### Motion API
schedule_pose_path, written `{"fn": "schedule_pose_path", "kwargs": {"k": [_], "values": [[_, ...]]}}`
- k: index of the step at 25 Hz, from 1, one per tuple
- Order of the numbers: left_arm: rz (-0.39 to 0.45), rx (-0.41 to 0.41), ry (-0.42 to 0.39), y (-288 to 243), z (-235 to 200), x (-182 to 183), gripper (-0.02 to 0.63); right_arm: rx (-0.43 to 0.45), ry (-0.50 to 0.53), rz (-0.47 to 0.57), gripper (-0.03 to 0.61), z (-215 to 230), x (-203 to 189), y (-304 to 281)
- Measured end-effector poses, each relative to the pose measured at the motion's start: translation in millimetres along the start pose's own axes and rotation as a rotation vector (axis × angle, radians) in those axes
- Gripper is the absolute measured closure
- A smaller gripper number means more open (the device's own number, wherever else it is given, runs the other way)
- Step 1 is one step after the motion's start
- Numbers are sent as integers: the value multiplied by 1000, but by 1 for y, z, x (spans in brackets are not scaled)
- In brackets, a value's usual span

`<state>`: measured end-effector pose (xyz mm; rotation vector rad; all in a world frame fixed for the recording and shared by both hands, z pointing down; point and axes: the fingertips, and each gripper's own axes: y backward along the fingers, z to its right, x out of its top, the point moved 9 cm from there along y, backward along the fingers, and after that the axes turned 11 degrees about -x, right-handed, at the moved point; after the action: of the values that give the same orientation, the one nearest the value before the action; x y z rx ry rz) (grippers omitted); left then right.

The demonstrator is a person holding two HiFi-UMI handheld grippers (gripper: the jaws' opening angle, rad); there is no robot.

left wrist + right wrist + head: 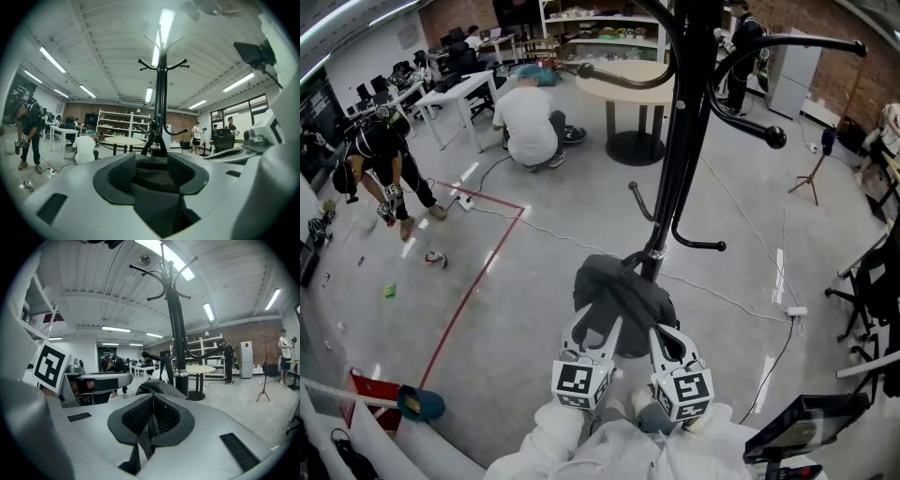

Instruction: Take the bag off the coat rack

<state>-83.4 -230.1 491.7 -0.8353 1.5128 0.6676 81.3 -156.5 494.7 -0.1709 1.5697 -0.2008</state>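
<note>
A black coat rack stands in front of me, its hooks curving out overhead. A dark grey bag hangs low against its pole. My left gripper is at the bag's near left side. In the left gripper view its jaws stand apart, with dark bag fabric lying loose between them, and the rack is straight ahead. My right gripper is at the bag's near right. Its jaws are pinched on a thin dark strip of the bag, beside the rack's pole.
A person crouches on the floor beyond the rack, near a round table. Another person bends over at far left. A red tape line and a white cable cross the floor. A tripod and dark chairs stand at right.
</note>
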Motion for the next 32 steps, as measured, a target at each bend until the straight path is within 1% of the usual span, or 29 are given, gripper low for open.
{"fn": "schedule_pose_path", "kwargs": {"k": [3, 4, 7, 9, 11, 14, 19, 23, 29, 32], "values": [[-56, -23, -50, -9, -15, -3, 353, -8, -2, 0, 566, 2, 1, -1], [-75, -36, -63, -13, -20, -4, 333, -10, -1, 0, 566, 2, 1, -2], [-131, -107, -120, -24, -35, -8, 287, -15, 2, 1, 566, 4, 0, -2], [-170, -174, -176, -31, -47, -9, 276, -20, 4, 2, 566, 4, 1, -2], [-207, -235, -215, -38, -59, -7, 273, -28, 5, 3, 566, 6, 2, -3], [-246, -299, -259, -50, -78, -5, 273, -43, 8, 1, 566, 10, 3, -4], [-298, -397, -302, -70, -104, -2, 273, -74, 5, -10, 566, 12, 4, -10], [-375, -511, -337, -80, -114, -6, 273, -92, -1, -19, 566, 13, 4, -13], [-485, -627, -377, -93, -131, -9, 272, -98, -26, -22, 566, 14, 6, -17], [-533, -698, -421, -106, -132, -7, 273, -90, -26, -16, 566, 12, 9, -18]]}}
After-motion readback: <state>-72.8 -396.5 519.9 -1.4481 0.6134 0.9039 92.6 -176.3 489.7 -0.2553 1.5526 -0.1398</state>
